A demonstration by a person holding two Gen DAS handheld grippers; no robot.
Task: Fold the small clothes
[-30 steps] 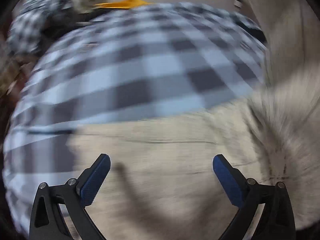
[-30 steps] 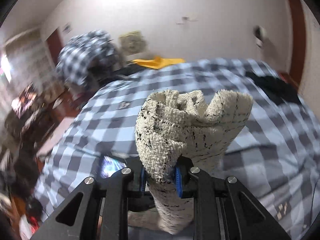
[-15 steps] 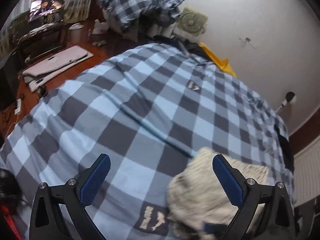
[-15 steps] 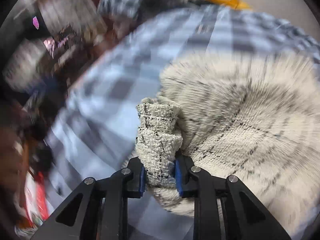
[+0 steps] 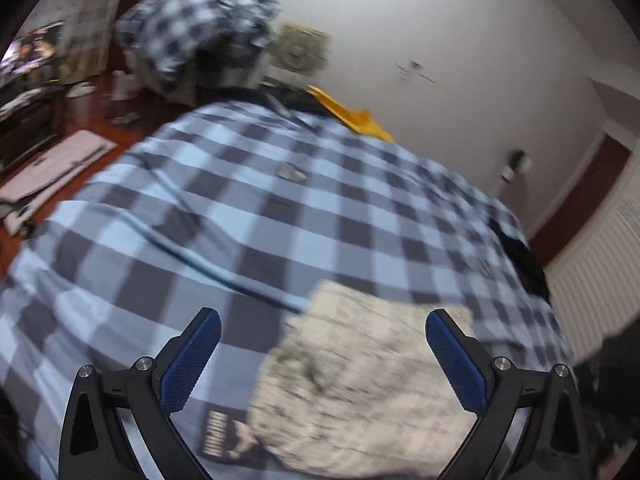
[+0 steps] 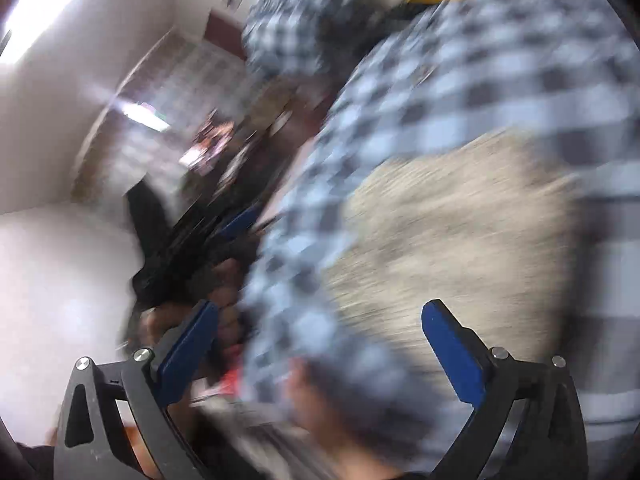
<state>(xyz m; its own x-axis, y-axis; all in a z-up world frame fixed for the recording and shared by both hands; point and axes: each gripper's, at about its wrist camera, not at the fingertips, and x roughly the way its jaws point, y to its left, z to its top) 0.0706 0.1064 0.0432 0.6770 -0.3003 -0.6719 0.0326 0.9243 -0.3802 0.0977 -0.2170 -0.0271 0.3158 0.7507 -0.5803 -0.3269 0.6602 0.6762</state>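
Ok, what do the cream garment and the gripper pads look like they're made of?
The cream garment looks like a coarse, nubbly woven or knitted fabric, matte, with thin dark flecks; motion blur hides the weave. The pads on the open left gripper look like blue rubbery material with a fine dotted grip texture, set on black, probably plastic, fingers.

One cream knitted garment (image 5: 372, 384) lies on one bed with a blue checked cover (image 5: 248, 216); one yellow cloth (image 5: 352, 120) sits at its far edge; one black garment (image 5: 520, 256) at its right edge. One checked bundle (image 5: 196, 28) is heaped beyond the bed; two hand-held grippers, left (image 5: 320, 360) and right (image 6: 320, 356), each with two blue-padded fingers spread wide.
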